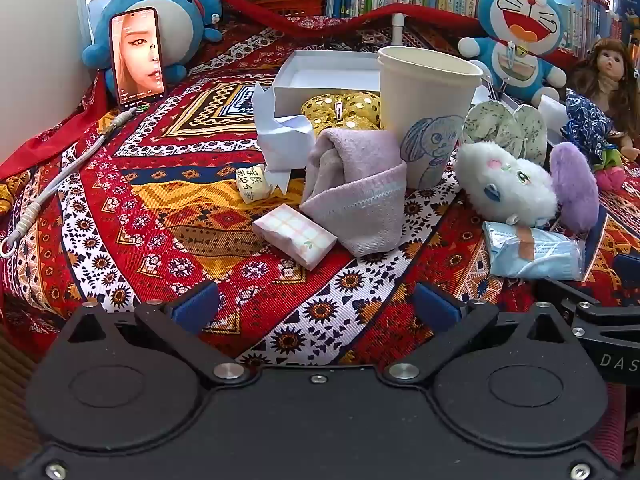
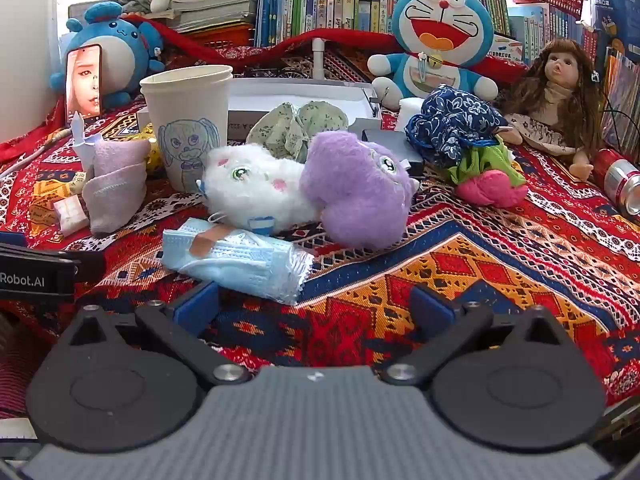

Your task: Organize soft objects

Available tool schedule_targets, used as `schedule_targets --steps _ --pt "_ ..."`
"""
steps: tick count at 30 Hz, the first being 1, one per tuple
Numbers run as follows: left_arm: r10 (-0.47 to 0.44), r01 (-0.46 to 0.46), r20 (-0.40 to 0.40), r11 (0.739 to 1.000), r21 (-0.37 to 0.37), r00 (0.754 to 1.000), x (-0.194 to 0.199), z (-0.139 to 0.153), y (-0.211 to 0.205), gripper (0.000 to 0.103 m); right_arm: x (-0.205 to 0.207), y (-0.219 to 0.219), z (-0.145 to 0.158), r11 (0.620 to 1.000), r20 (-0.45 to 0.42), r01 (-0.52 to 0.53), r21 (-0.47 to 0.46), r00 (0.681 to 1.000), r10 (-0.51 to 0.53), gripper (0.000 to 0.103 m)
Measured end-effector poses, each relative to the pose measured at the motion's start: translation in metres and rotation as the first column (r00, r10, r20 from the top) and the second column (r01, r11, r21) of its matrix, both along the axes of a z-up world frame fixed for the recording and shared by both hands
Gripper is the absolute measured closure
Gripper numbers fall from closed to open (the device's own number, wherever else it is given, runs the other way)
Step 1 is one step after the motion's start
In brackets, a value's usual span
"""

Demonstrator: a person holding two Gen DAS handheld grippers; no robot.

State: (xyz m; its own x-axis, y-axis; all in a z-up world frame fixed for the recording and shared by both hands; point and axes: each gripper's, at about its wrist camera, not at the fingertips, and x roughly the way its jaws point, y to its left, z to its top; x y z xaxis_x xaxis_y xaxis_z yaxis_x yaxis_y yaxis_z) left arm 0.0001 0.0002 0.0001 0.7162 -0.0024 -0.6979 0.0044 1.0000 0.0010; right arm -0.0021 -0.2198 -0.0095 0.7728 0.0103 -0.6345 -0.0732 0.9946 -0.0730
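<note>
A folded lilac sock [image 1: 356, 192] lies on the patterned cloth ahead of my left gripper [image 1: 316, 308], which is open and empty. It also shows at the left in the right wrist view [image 2: 116, 184]. A white and purple plush [image 2: 312, 188] lies ahead of my right gripper [image 2: 316, 306], which is open and empty. A pack of blue face masks [image 2: 236, 258] lies just beyond its left finger [image 2: 196, 304]. The plush [image 1: 516, 184] and masks [image 1: 532, 254] show at the right of the left wrist view. A blue floral cloth bundle [image 2: 456, 128] and a pink-green soft toy [image 2: 488, 180] lie further right.
A paper cup [image 1: 424, 112] with a drawn dog stands behind the sock, in front of a white box [image 1: 320, 76] with gold fabric. A tissue pack [image 1: 294, 236], a phone [image 1: 138, 54], a Doraemon plush [image 2: 436, 40], a doll [image 2: 556, 92] and a can [image 2: 620, 180] are around.
</note>
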Motion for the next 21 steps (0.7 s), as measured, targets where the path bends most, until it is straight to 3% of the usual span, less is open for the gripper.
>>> schedule_targets --steps 21 --pt "0.000 0.000 -0.001 1.000 0.006 1.000 0.0000 -0.0001 -0.0003 0.000 0.0007 0.0001 -0.0001 1.000 0.002 0.000 0.002 1.000 0.000 0.000"
